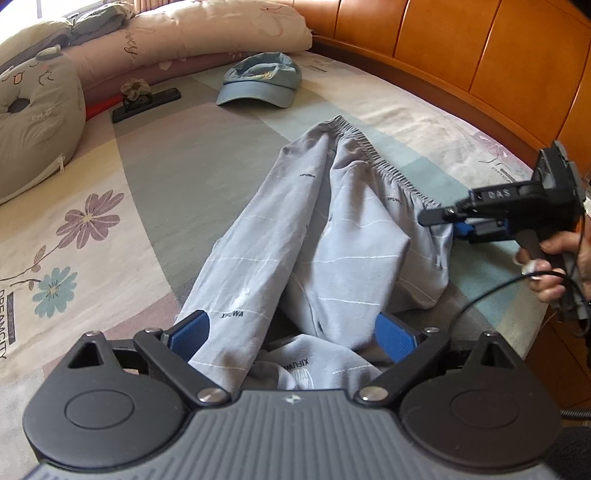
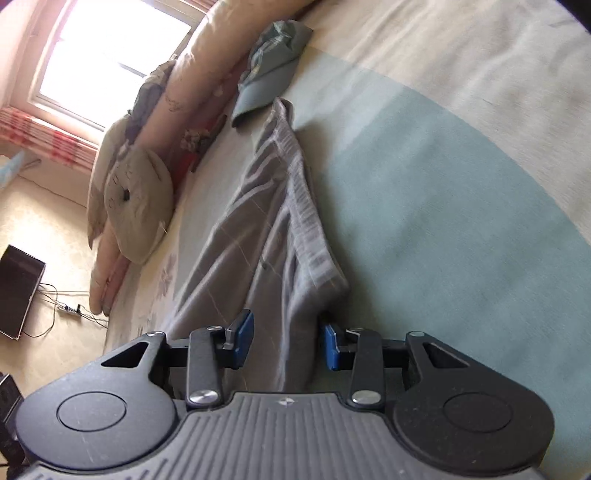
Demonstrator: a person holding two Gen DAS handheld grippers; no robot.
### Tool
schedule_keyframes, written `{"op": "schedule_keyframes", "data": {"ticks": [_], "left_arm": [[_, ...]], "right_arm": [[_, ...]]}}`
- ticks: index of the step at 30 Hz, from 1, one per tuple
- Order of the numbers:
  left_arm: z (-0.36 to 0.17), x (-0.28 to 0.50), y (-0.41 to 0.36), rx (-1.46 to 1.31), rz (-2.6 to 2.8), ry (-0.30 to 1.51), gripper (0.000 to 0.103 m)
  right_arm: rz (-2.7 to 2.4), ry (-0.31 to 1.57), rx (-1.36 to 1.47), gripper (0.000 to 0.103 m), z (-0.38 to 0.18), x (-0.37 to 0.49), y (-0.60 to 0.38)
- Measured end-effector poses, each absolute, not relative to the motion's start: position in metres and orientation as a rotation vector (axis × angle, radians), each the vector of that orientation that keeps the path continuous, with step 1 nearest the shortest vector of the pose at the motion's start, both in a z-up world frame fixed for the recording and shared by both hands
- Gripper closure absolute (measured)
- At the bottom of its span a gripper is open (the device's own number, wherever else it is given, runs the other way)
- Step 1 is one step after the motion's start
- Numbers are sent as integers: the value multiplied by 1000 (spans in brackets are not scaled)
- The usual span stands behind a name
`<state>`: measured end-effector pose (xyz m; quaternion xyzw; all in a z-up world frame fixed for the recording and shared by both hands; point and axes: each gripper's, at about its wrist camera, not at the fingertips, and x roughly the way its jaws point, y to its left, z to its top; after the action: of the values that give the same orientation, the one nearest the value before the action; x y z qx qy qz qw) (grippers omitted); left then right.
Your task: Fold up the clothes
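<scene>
Grey striped trousers [image 1: 325, 236] lie on the bed [image 1: 177, 177], waistband twd the blue cap [image 1: 260, 79], legs bunched near the left gripper [image 1: 291, 332]. Its jaws are spread wide w/ leg fabric between the blue pads, not clamped. The right gripper [image 2: 286, 343] sits at the waistband's near corner; jaws apart w/ cloth running between, pads either side, not pinching as far as the right wrist view shows. In the left wrist view its tips reach the trousers' edge. Pillows [image 1: 33, 122] and a rolled quilt [image 1: 207, 33] line the far side; wooden headboard [image 1: 461, 51] on the right.
</scene>
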<state>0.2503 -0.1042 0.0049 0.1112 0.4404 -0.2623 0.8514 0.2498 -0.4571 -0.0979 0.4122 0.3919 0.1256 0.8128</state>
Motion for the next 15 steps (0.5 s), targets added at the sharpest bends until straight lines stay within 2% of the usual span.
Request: {"op": "schedule_keyframes", "data": {"ticks": [1, 2, 3, 15], "left_arm": [[4, 251, -105, 236, -548, 930, 7], [4, 251, -105, 238, -545, 932, 7], [4, 251, -105, 239, -545, 932, 7], [5, 257, -117, 225, -550, 924, 7]], "right_arm": [[261, 831, 884, 71, -99, 253, -457], [242, 835, 880, 90, -100, 254, -456], [227, 838, 878, 98, -100, 252, -456], [13, 810, 725, 97, -56, 209, -495]]}}
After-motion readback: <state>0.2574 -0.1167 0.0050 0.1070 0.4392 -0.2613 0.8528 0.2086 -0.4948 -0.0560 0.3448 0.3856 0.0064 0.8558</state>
